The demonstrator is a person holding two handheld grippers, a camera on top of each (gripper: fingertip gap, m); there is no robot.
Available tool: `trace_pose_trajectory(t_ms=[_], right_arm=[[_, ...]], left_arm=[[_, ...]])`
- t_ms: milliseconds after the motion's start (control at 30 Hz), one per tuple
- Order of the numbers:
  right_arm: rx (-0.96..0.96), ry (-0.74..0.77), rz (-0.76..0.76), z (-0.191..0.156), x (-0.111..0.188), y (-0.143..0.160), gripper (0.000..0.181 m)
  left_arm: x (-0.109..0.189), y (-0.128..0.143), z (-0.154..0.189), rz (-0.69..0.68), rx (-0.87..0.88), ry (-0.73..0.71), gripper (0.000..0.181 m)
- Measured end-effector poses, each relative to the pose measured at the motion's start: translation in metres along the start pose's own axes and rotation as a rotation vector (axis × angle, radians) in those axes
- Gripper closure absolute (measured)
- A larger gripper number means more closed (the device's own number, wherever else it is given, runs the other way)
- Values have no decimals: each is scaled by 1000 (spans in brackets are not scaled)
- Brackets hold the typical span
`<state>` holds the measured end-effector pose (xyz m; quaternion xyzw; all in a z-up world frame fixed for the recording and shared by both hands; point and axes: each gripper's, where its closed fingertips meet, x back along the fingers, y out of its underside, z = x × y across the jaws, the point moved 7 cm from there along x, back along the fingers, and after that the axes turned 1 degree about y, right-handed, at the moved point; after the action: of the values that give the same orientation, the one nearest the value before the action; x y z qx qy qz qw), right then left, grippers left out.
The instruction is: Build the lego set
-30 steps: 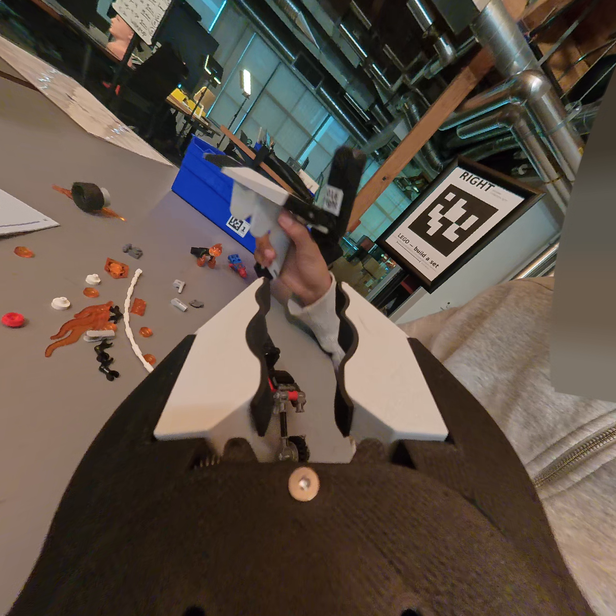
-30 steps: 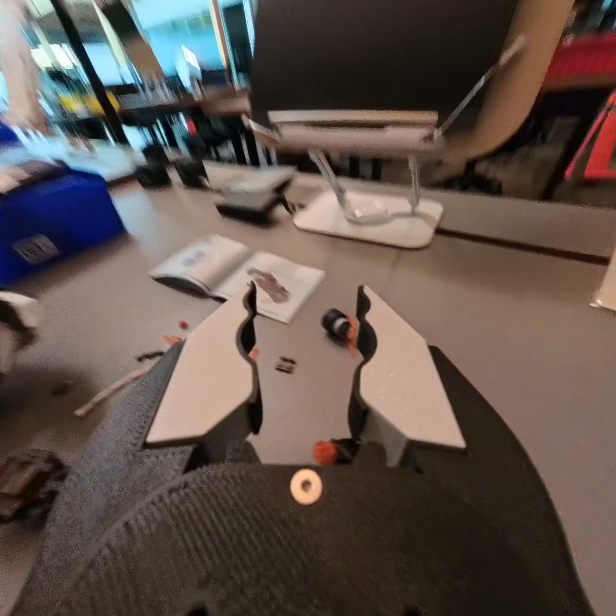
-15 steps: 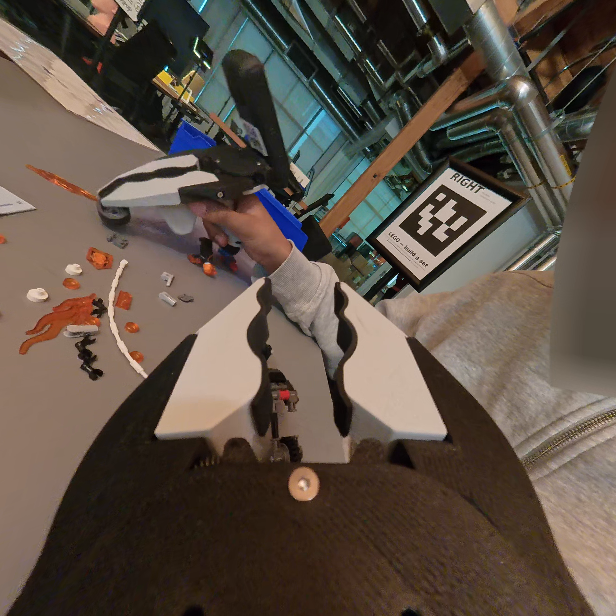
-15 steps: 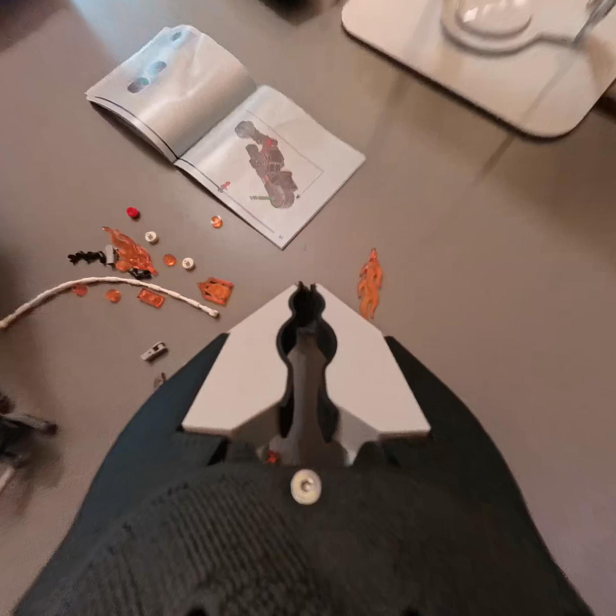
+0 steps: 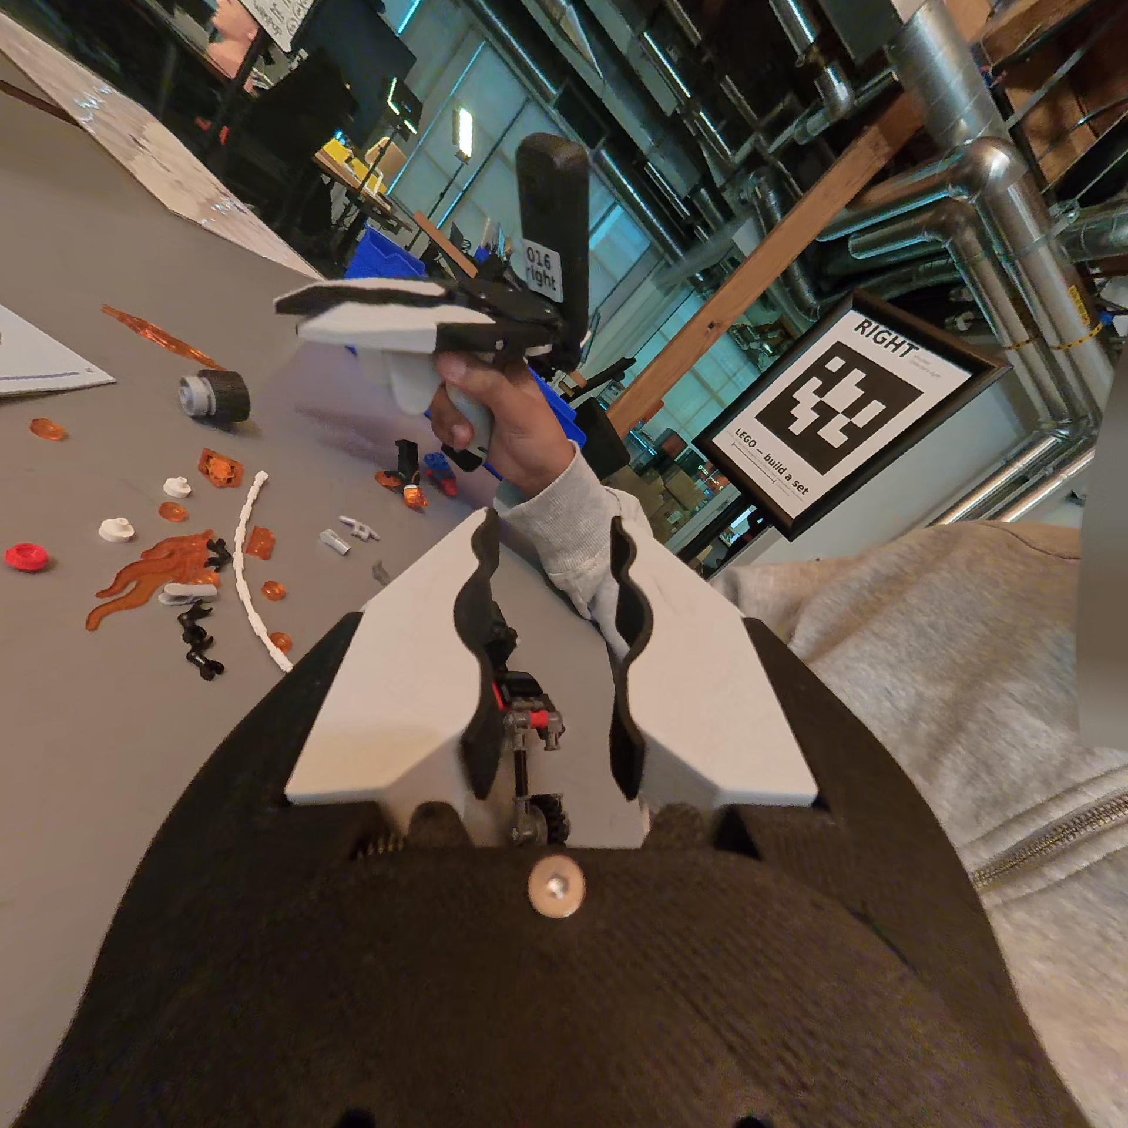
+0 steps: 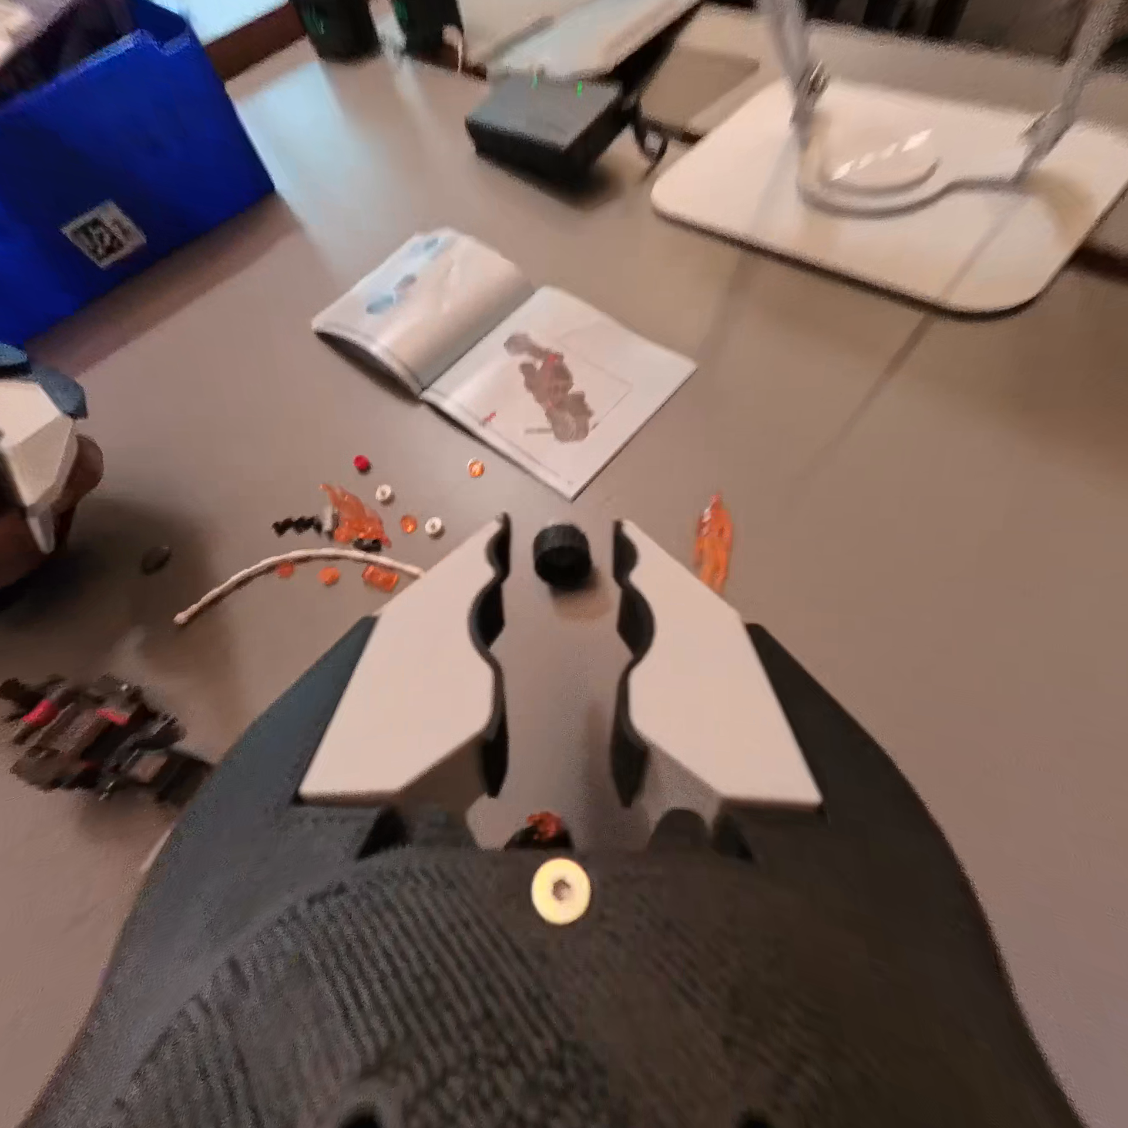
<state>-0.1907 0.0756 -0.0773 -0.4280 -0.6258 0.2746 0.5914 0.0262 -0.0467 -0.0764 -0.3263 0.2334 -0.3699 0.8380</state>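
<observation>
Right tongs (image 6: 560, 531) spread wide, empty, aimed at black wheel (image 6: 561, 554) on bench (image 6: 854, 549). Wheel likely rolled away if nudged. Left tongs (image 5: 552, 537) parted, nothing gripped.

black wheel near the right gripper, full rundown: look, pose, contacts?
The black wheel is a small, stubby ribbed tyre, rubbery-looking, with a light grey hub that shows only in the left wrist view. It lies on the grey table, casting a short shadow. The right gripper is open, its fingertips either side of the wheel and not touching it. An orange flame piece lies just beyond the wheel, apart.
</observation>
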Motion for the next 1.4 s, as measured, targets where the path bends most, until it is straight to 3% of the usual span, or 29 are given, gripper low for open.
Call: trace_pose_trajectory(t_ms=[67, 133, 300, 367, 467, 533, 667, 767, 833, 1067, 1200, 1400], right_arm=[[-31, -28, -93, -5, -9, 8, 135], [4, 7, -168, -9, -19, 13, 134], [185, 187, -286, -12, -35, 14, 143], [216, 184, -327, -14, -40, 17, 158], [238, 181, -322, -16, -37, 17, 159], [240, 183, -237, -18, -26, 9, 159], [114, -59, 81, -50, 1, -18, 159], [-61, -367, 280, -89, 9, -30, 159], [-116, -511, 253, -111, 1, -32, 159], [-185, -729, 110, -164, -21, -32, 160], [-243, -805, 88, -169, -26, -29, 159], [-367, -932, 119, -168, -23, -30, 160]], left_arm=[[0, 0, 0, -2, 0, -2, 147], [0, 1, -1, -5, -1, -5, 147], [-2, 1, -1, -16, -4, -10, 147], [-3, 2, -1, -20, -4, -9, 147], [-4, 3, -1, -29, -6, -9, 147], [-5, 3, -1, -33, -9, -10, 147], [-5, 0, 0, -24, -94, -85, 139], [2, -8, -2, 21, -329, -346, 106], [7, -12, 3, 29, -497, -492, 106], [3, -9, 12, -26, -829, -734, 111], [5, -10, 33, 39, -983, -743, 142], [5, -8, 48, 70, -1117, -764, 154]])
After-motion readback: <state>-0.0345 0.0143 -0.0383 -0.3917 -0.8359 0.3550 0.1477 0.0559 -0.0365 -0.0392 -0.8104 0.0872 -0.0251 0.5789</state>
